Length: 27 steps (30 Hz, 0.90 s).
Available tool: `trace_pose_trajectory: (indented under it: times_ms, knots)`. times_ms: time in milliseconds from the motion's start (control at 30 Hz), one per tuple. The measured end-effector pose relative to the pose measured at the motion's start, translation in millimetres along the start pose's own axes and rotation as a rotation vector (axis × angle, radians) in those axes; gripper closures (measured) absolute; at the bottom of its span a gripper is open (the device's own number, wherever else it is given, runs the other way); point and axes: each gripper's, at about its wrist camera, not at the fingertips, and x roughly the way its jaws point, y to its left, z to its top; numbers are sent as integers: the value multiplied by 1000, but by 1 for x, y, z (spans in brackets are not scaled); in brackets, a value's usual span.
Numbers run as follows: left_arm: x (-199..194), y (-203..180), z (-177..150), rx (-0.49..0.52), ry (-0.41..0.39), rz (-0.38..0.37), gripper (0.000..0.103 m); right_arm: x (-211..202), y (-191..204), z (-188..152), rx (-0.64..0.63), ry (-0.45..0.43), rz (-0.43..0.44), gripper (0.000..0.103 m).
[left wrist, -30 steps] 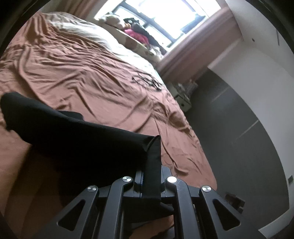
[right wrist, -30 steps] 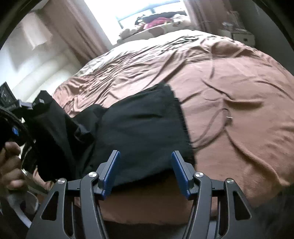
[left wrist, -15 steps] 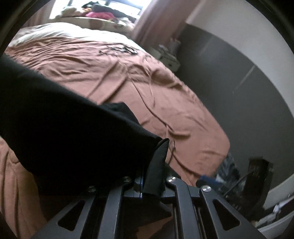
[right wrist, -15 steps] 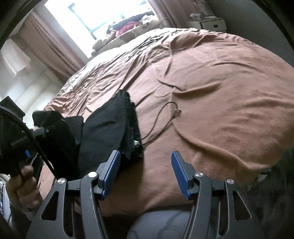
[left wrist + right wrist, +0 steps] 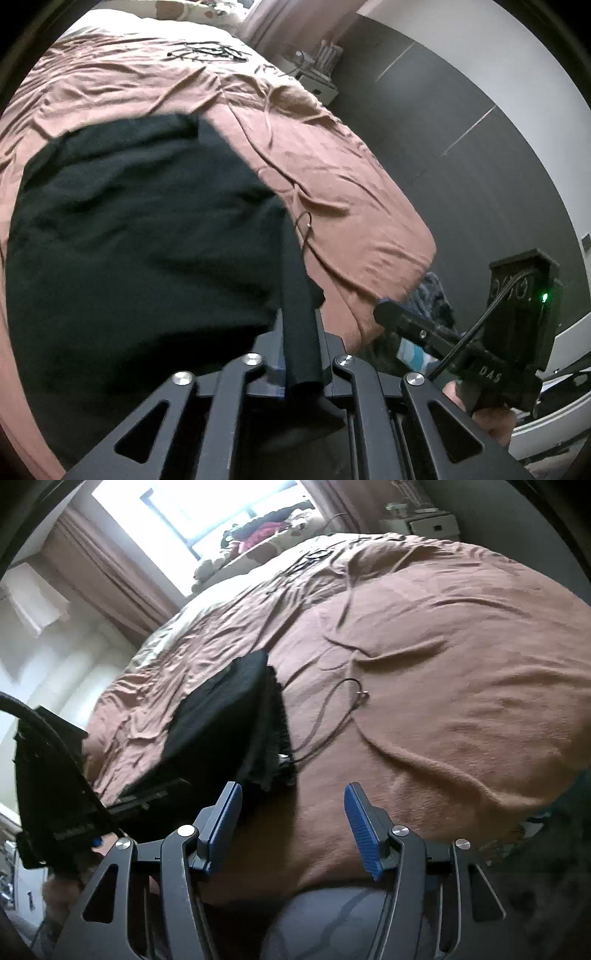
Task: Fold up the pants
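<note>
The black pants [image 5: 140, 236] lie in a folded heap on the brown bedsheet [image 5: 332, 155]. My left gripper [image 5: 300, 354] is shut on a folded edge of the pants and holds it low over the near side of the bed. In the right wrist view the pants [image 5: 229, 716] show left of centre, with their drawstring [image 5: 332, 705] trailing onto the sheet. My right gripper [image 5: 293, 830] is open and empty, its blue pads [image 5: 225, 823] apart, just right of the pants' near edge.
The bed's right edge drops to a dark floor [image 5: 480, 192] by a grey wall. A tangle of cables [image 5: 210, 51] lies far up the bed. A nightstand [image 5: 424, 520] and a bright window [image 5: 207, 506] are beyond.
My left gripper has carried the pants' edge rightward and down, so the cloth now lies doubled over itself. My right gripper has stayed open and drawn to the right of the pants.
</note>
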Motion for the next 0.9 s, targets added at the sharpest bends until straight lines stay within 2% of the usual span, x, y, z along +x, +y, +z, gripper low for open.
trace_pose_trajectory:
  times_ms: [33, 100, 167, 267, 433, 633, 667, 700, 733, 800, 900]
  knots:
    - [-2, 1, -3, -10, 0, 0, 90, -1, 1, -1, 0, 1, 13, 47]
    - [-9, 3, -7, -28, -1, -23, 76, -1, 1, -2, 3, 6, 44, 47]
    - [-19, 4, -11, -41, -19, -36, 51, 0, 2, -3, 10, 15, 79, 47]
    - [-30, 2, -12, -43, -52, -30, 36, 3, 0, -4, 30, 26, 126, 47]
    - [-48, 14, -17, -59, -86, 24, 36, 12, -3, -6, 54, 41, 139, 45]
    - [-65, 46, -26, -118, -114, 104, 36, 38, 2, -10, 36, 137, 97, 46]
    - [-68, 51, -28, -125, -117, 111, 36, 41, 4, -11, 28, 149, 102, 62]
    - [-71, 58, -29, -138, -120, 121, 36, 44, 6, -12, 19, 165, 107, 72]
    - [-74, 64, -30, -151, -124, 129, 36, 48, 7, -12, 9, 189, 115, 91]
    - [-79, 75, -32, -175, -130, 145, 36, 52, 10, -11, -6, 195, 117, 99]
    - [-85, 92, -35, -221, -139, 167, 36, 53, 6, -5, -13, 176, 61, 101]
